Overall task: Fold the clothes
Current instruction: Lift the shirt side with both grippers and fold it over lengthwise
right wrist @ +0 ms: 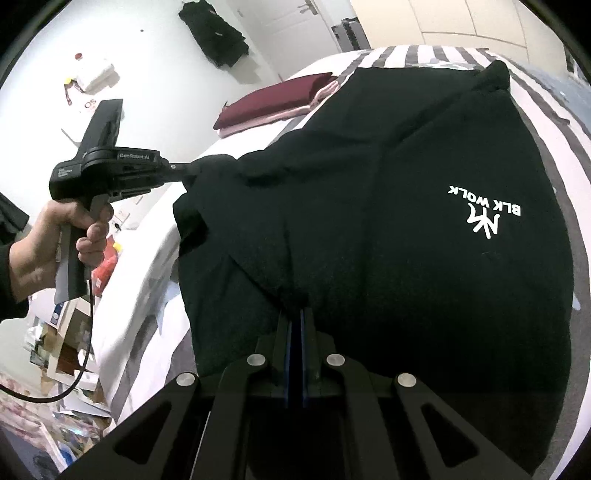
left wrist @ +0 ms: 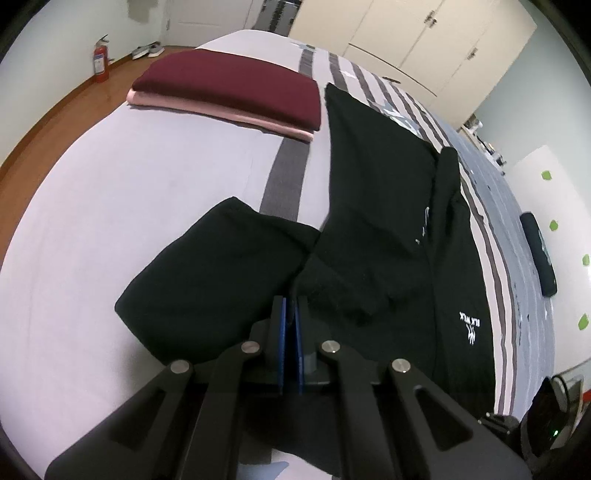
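The left gripper [right wrist: 192, 171] is seen in the right wrist view at 9 o'clock, carried level by a bare hand [right wrist: 48, 236] wrapped around its pistol grip, one finger on the trigger and a dark sleeve at the wrist. Its tip is buried in a bunched edge of the black cotton T-shirt with white "BLK WOLK" lettering [right wrist: 406, 221]; the jaws are pressed together on that fabric. In the left wrist view the same jaws, lined with blue pads, are seen nearly touching at 6 o'clock, with black cloth between them.

The right gripper [right wrist: 295, 314] is angled downward at 6 o'clock of its own view, its jaws pinching a fold of the shirt.

The shirt is spread over the bed with the pale lilac, grey-striped sheet [left wrist: 147, 184], one sleeve lying out toward 8 o'clock in the left wrist view.

Only the left wrist view shows the red fire extinguisher [left wrist: 100, 59] at 10 o'clock and the cream wardrobe doors [left wrist: 424, 33] at 1 o'clock. Only the right wrist view shows the holding hand and a trailing black cable [right wrist: 86, 332].

A folded maroon garment [left wrist: 236, 85] is stacked on a folded pink garment [left wrist: 221, 112] at 11 o'clock, apart from the shirt.
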The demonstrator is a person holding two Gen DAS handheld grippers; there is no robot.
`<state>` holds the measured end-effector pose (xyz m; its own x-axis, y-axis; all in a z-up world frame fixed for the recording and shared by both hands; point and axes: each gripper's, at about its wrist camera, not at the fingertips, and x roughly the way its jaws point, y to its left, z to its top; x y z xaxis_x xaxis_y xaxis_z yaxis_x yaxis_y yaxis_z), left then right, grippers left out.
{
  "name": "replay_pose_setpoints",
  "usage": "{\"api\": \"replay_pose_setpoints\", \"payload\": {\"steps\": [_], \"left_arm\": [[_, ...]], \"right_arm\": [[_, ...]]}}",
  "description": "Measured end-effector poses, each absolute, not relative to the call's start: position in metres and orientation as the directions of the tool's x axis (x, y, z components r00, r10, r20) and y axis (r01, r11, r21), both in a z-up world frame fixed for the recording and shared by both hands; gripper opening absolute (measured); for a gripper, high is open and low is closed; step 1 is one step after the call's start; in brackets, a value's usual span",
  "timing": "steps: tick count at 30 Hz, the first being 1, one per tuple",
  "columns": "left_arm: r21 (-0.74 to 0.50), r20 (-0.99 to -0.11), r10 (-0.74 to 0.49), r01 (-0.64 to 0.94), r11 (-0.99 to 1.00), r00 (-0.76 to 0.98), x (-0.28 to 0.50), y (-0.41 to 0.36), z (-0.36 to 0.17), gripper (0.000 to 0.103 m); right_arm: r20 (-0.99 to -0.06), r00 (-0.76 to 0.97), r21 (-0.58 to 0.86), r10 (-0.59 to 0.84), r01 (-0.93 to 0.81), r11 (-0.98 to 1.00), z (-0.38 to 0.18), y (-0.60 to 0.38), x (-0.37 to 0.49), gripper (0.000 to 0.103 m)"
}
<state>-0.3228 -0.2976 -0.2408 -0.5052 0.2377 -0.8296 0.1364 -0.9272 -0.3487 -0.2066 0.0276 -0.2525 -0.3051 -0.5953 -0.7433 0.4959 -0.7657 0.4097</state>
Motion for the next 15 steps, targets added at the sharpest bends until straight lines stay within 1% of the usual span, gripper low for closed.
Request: {"api": "replay_pose_setpoints", "payload": {"steps": [2,8,12,15], "left_arm": [[-0.355,-0.825,0.233,0.150,-0.923,-0.514,-0.322,-0.301,-0.238,0.003],[-0.312,-0.820,0.187,0.149,-0.939,-0.541,-0.319,-0.308,-0.225,0.003],[-0.269,-0.820,0.154,0.133,-0.954,-0.551,-0.314,-0.316,-0.221,0.003],[-0.247,-0.826,0.128,0.148,-0.958,-0.549,-0.311,-0.329,-0.224,0.003]], "right_arm": [[-0.739,-0.305,0.411,-0.601,0.503,-0.761,-0.250,0.027,-0.207,0.003],[-0.739,-0.310,0.374,-0.598,0.550,-0.747,-0.242,0.009,-0.202,0.004],[-0.760,-0.317,0.309,-0.567,0.591,-0.745,-0.243,-0.012,-0.192,0.004],[-0.762,-0.318,0.294,-0.564,0.606,-0.739,-0.242,-0.024,-0.187,0.004]]}}
